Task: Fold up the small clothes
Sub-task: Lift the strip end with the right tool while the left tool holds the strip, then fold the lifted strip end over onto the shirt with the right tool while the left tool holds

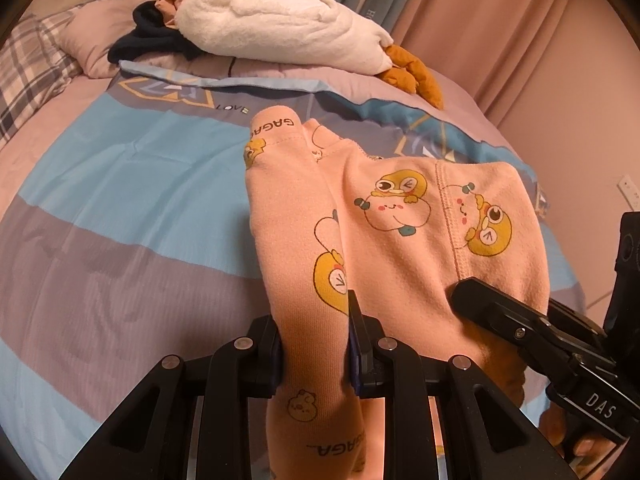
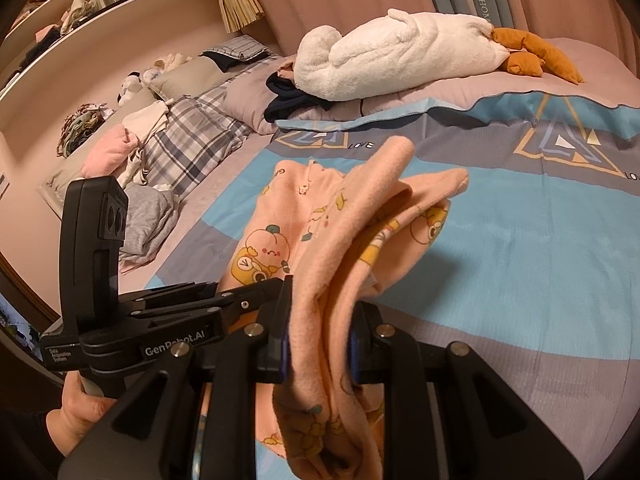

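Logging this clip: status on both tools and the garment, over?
Left tool and right tool both clamped on pink pyjama garment. Garment lifted, far end on bedspread. Nothing in the way.

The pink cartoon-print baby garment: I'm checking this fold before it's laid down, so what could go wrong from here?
1. The right gripper pinches a thick bunch of the pink cartoon-print fleece garment; layers could slip out unevenly.
2. The left gripper holds only one narrow part, so the rest sags and may land creased on the blue and grey striped bedspread.
3. The two grippers sit close together and might bump.
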The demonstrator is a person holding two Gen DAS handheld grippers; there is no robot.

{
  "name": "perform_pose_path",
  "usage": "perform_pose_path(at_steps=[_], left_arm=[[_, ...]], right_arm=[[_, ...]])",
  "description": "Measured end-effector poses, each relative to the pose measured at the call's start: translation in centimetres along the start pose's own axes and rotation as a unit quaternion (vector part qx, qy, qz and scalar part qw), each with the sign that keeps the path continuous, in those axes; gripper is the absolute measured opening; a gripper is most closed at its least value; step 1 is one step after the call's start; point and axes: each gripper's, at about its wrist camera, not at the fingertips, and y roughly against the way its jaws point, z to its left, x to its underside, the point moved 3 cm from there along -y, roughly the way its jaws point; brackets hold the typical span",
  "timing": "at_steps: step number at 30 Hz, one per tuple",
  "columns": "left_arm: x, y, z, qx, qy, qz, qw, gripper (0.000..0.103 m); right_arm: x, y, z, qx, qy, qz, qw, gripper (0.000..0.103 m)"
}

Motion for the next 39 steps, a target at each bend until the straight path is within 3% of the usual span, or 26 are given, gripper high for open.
perform_pose_path(at_steps=[39], left_arm=[[-1.9,-7.4,-0.8,-0.012,-0.024,0.042,0.9988,0.023]], right_arm=[[-0.8,-4.9,-6.2,0.031,-0.038,0.024,0.999,0.022]])
